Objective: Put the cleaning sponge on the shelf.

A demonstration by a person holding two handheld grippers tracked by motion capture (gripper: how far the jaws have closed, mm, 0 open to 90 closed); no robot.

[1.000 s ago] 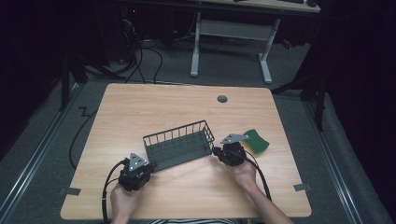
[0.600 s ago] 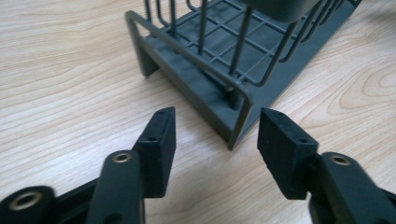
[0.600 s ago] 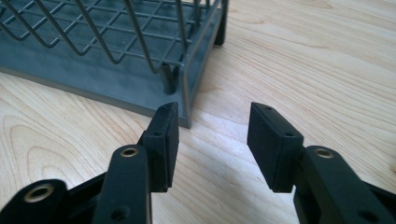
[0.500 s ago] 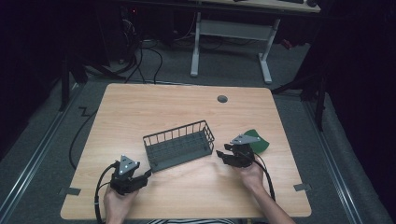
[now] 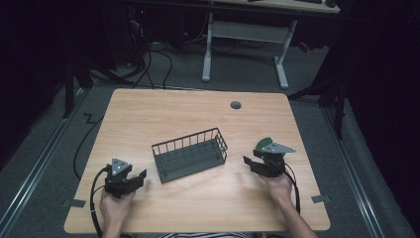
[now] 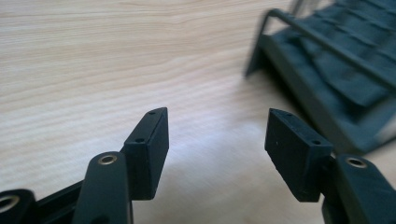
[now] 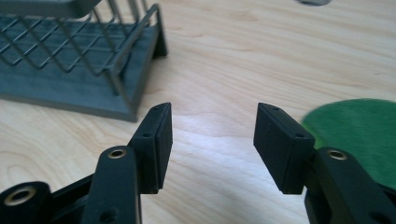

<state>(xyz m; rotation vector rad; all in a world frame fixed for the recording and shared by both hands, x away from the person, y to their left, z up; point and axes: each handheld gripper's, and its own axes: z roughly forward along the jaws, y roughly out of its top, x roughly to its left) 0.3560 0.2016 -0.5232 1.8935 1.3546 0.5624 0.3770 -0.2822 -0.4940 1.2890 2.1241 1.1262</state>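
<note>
A dark grey wire basket [image 5: 190,153] stands near the middle of the wooden table [image 5: 198,114], slightly askew. My left gripper [image 5: 141,176] is off the basket's left end and points toward it. Its jaws have just been opening, with bare tabletop between them [image 6: 217,140]; the basket's corner [image 6: 327,60] lies ahead to the right. My right gripper [image 5: 247,161] is off the basket's right end, jaws also just opening and empty [image 7: 212,135]. The basket [image 7: 70,79] is ahead to its left. A green disc [image 5: 265,144] lies beside the right gripper, also seen as the green disc [image 7: 359,130].
A round grey grommet [image 5: 236,105] sits in the table's far part. The table's near edge runs just behind both hands. Cables trail from each gripper over that edge. A white desk frame [image 5: 245,34] stands on the floor beyond the table.
Both grippers were shut at the basket's two ends; they have opened and drawn back, the left toward the near left, the right toward the right. The basket stays on the table.
</note>
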